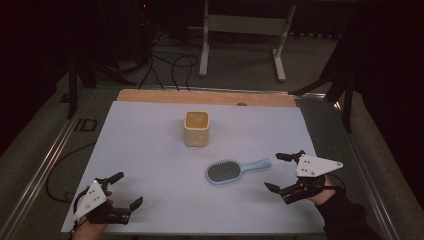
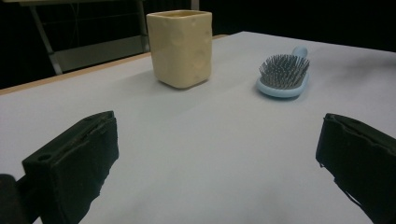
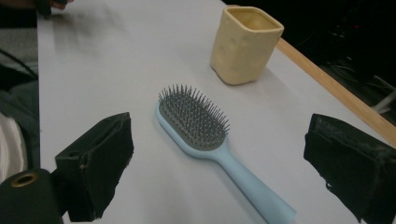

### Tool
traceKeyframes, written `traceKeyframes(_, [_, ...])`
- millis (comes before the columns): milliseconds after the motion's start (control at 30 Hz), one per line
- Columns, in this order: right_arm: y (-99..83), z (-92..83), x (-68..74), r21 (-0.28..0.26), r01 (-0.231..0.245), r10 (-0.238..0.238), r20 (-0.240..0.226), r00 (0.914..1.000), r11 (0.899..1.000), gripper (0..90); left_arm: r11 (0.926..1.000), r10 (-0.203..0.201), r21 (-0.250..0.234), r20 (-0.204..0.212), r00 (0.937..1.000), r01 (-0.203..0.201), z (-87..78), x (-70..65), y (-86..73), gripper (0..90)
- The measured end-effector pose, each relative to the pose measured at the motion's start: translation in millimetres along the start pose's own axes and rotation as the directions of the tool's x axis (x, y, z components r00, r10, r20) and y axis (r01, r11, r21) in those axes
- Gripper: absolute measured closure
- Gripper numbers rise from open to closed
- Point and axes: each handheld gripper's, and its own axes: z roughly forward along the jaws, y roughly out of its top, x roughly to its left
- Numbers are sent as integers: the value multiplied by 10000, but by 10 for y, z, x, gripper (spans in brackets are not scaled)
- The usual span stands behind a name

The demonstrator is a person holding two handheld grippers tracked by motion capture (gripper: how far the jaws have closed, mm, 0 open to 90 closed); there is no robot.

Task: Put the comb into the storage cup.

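Light-blue plastic hairbrush with grey bristles (image 1: 237, 170) lying bristles-up just in front-right of square cream ceramic cup (image 1: 196, 128). Probably light, rigid, slick; best gripped across narrow handle. Left gripper (image 1: 121, 192) and right gripper (image 1: 281, 172) both gaping wide, holding nothing, flanking brush.

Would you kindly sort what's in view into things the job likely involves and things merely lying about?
Likely in play:
- hairbrush, bristles up
- yellow cup, upright
- left gripper and right gripper, both open

Lying about:
- cables on the floor
- white frame behind the table
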Motion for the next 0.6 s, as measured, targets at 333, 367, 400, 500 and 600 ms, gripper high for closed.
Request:
traceKeyframes(333, [55,117,-162,439,670,-651,-445,9969,9968,79,10000,0,-6,33,10000,0,1,-1,1,0])
traceKeyframes(367, [72,154,-196,583,717,-684,-577,9960,9957,79,10000,-11,-15,43,10000,11,3,-3,0,0])
traceKeyframes(400, [81,172,-212,614,773,-733,-649,9952,9951,79,10000,-11,-15,43,10000,11,3,-3,0,0])
traceKeyframes(500, [98,228,-249,572,1136,-1085,-849,9905,9919,79,10000,56,27,67,10000,-57,7,-7,2,0])
traceKeyframes(600, [104,286,-292,572,1470,-1406,-1034,9846,9875,80,10000,61,22,50,10000,-61,5,-8,2,0])
